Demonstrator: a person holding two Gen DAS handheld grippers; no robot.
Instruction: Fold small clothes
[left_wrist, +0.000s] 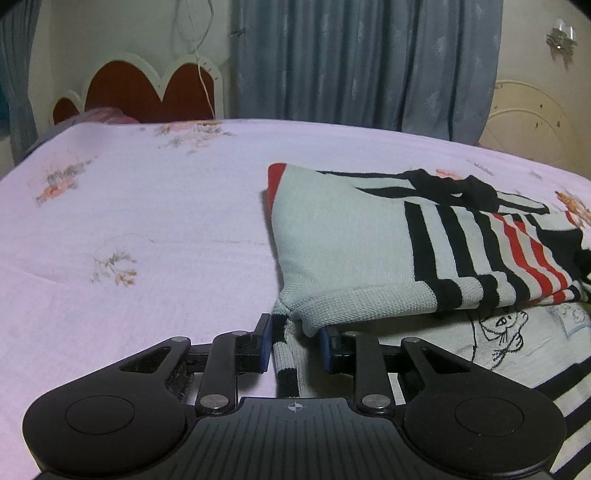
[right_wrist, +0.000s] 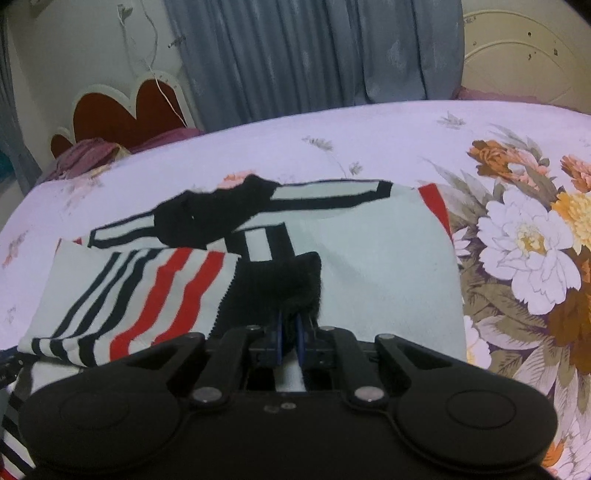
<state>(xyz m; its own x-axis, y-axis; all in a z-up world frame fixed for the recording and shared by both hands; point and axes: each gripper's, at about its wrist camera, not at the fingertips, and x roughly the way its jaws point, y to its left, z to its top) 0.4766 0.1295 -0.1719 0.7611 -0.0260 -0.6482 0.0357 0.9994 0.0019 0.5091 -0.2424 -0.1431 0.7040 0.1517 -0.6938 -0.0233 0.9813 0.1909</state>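
Observation:
A small pale grey knit sweater (left_wrist: 343, 236) with black and red stripes lies partly folded on the bed. My left gripper (left_wrist: 295, 341) is open, its blue pads either side of the sweater's near-left hem corner. In the right wrist view the same sweater (right_wrist: 388, 266) lies ahead, with a striped sleeve (right_wrist: 147, 295) folded across it. My right gripper (right_wrist: 290, 338) is shut on the sleeve's black cuff (right_wrist: 284, 284), just above the sweater's body.
A pale lilac floral bedsheet (left_wrist: 129, 221) covers the bed, with large printed flowers (right_wrist: 528, 240) at the right. A red heart-shaped headboard (left_wrist: 147, 92) and blue curtains (left_wrist: 351, 62) stand behind. A cream headboard (right_wrist: 517, 59) is at far right.

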